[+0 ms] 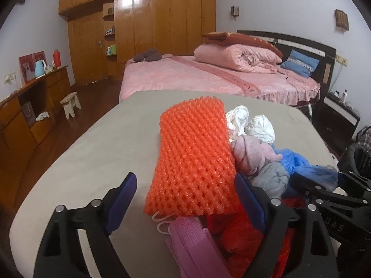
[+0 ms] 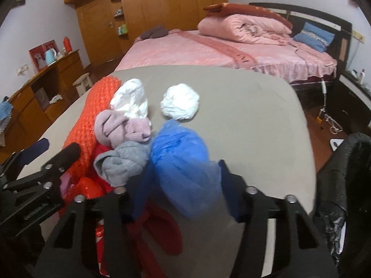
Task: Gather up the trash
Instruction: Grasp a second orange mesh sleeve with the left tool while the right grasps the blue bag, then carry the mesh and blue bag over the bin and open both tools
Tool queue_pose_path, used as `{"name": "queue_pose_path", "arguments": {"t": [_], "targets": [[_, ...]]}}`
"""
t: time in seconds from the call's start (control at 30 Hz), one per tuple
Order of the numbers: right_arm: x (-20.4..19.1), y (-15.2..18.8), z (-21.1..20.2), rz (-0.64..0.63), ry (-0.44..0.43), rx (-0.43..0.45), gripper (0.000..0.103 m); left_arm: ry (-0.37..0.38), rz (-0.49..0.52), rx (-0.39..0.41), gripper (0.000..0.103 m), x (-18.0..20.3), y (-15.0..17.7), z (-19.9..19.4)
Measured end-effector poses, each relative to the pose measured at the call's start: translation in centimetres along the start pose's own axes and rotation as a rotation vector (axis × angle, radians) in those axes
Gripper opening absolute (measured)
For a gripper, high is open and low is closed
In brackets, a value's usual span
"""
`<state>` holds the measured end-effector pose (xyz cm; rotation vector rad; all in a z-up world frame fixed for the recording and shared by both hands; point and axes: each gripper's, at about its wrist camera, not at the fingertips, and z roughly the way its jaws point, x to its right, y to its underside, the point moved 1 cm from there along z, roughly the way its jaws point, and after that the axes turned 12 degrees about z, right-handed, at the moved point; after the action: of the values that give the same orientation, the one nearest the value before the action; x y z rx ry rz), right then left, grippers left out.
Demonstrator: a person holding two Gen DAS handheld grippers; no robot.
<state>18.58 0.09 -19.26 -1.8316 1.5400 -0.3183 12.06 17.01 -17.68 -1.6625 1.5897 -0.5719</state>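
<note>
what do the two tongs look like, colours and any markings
Both the left tongs and right tongs have matte black angular frames with cut-out slots, round silver rivets at the pivots and flat dark blue pads. Pale lettering marks one black arm; it is too small to read.

Both wrist cameras sit low and close over the worktop (image 1: 97, 143), angled down, facing the far bed (image 1: 185, 76). Left view sits left of right. Shared: worktop clutter, bed, wardrobe (image 2: 162, 7).

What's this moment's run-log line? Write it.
task: collect trash | left gripper: open, astride orange net | right gripper: shut on blue bag
</note>
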Motion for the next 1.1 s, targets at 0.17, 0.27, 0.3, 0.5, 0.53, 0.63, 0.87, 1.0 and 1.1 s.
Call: {"name": "queue_pose_path", "arguments": {"t": [0.17,0.27,0.3,0.5,0.53,0.63,0.87,1.0,1.1], "targets": [[-0.2,0.2,-0.1,-0.010,-0.012,-0.008,0.039,0.023,0.013,-0.027,0.079,0.1,-0.1,0.7],[-0.3,0.3,-0.1,-0.001,-0.016,-0.006,0.037,0.043,0.010,-0.042,0.070,0.0,0.0,1.1],[-0.3,0.4,-0.2,-0.001,-0.016,-0.005,0.037,0.050,0.012,-0.047,0.062,0.0,-0.1,1.2],[-0.6,0.5,-0.5,-0.008,-0.008,0.006,0.037,0.115,0.027,-0.056,0.037,0.5,0.1,1.5],[-0.4,0.4,-0.5,-0.007,-0.008,0.007,0.037,0.120,0.022,-0.052,0.035,0.4,0.1,1.5],[0.0,0.3,-0.7,0.005,-0.008,0.017,0.037,0.127,-0.010,-0.029,0.032,-0.2,0.2,1.0],[1.1,-0.3,-1.7,0.039,-0.004,0.060,0.037,0.071,-0.072,0.035,0.032,-1.6,0.4,-0.6],[1.6,-0.7,-2.3,0.050,0.002,0.084,0.037,0.056,-0.078,0.046,0.032,-2.0,0.3,-1.3],[1.8,-1.0,-2.7,0.062,0.000,0.091,0.037,0.050,-0.078,0.059,0.031,-2.0,0.0,-1.8]]}}
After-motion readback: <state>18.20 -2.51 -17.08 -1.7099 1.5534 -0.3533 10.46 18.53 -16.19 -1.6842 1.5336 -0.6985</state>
